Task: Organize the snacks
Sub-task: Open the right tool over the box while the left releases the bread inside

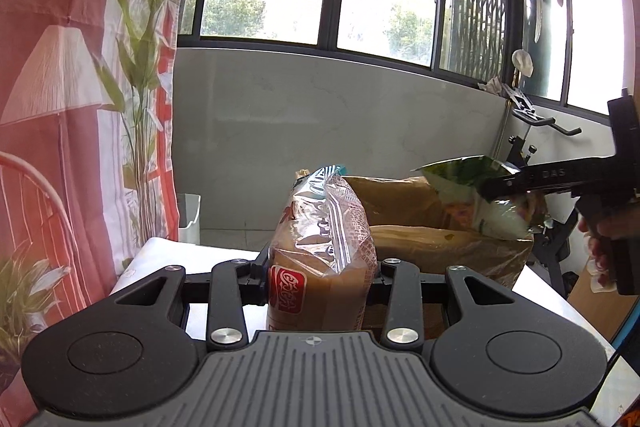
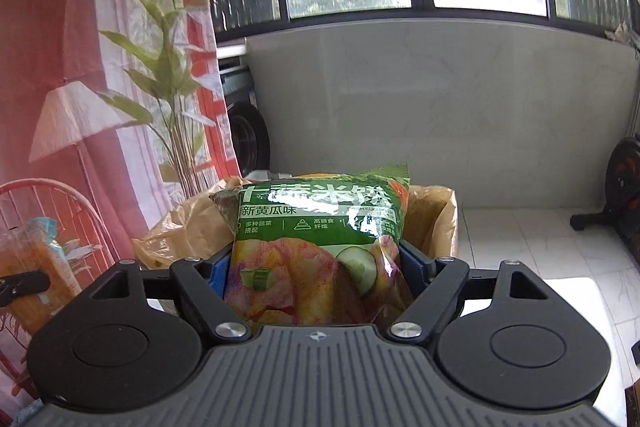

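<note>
My left gripper (image 1: 320,279) pinches the upright bread bag (image 1: 324,247), pointing slightly down. My right gripper (image 2: 316,267) clamps the green chip bag (image 2: 320,227) above the brown bag (image 2: 192,223).

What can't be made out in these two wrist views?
- Left wrist: lower part of the bread bag, hidden by the left gripper.
- Both views: inside of the brown paper bag, blocked by its wall and the green snack bag.
- Right wrist: right gripper fingertips, covered by the snack bag.

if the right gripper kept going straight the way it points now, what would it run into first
Most likely the brown paper bag right behind the green snack packet held by the right gripper; depth is hard to judge, so it might pass over the rim.
</note>
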